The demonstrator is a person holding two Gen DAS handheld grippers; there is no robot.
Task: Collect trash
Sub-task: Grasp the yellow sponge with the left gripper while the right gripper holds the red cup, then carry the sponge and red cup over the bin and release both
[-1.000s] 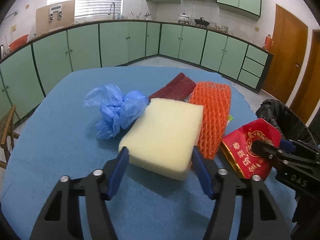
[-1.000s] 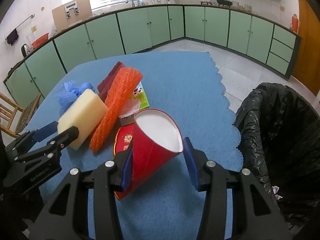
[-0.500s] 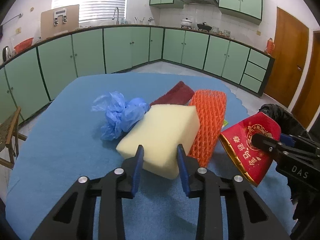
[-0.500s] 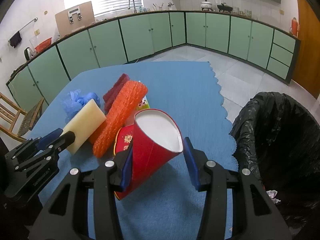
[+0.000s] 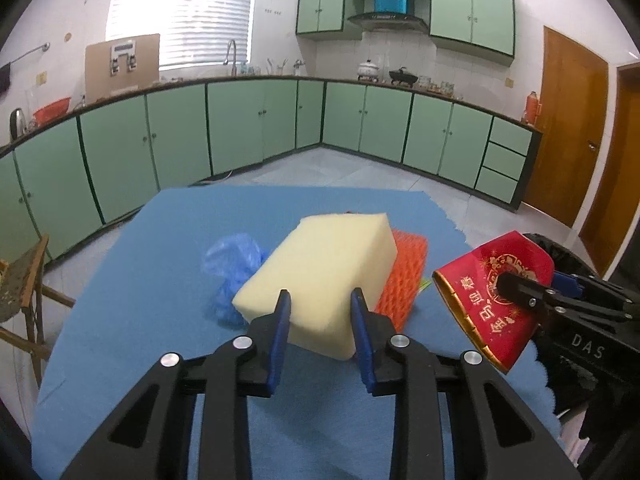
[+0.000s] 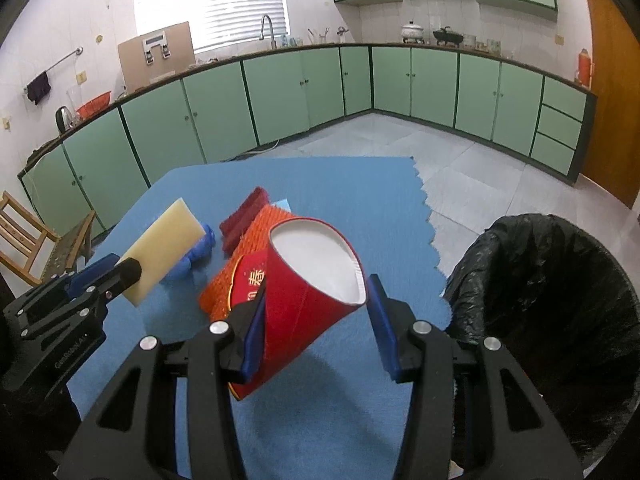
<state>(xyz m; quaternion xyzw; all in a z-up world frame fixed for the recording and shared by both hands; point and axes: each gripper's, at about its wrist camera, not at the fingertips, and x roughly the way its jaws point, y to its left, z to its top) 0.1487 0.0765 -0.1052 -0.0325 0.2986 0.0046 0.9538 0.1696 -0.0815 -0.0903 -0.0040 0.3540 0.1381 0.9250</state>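
Table: covered in blue cloth, scalloped edge on the side toward the bin; trash sits in a loose cluster near its middle.
Bin: lined with a black bag, mouth open, standing on the floor just off the table's scalloped edge, to the right of the right tongs. Its rim also shows in the left view behind the cup.
Left tongs: both blue pads pressed into the near end of the sponge, gripping it; the sponge end is squeezed between them.
Right tongs: left pad is flat against the cup's side; a gap shows between the right pad and the cup rim. Cup stays up off the cloth, so held, though contact on the right pad cannot be made out.
Sponge: pale yellow foam block, raised above the cloth and tilted, far end higher. Seen from the right view it hangs over the blue bag.
Cup: red paper, white inside, gold print outside, squashed to an oval; lies on its side in the tongs, mouth facing away and up, above the table's near part.
Net: orange foam mesh sleeve, flat on the cloth, right of the sponge.
Blue bag: crumpled plastic, on the cloth left of the sponge.
Red strip: dark red, lying beyond the net.
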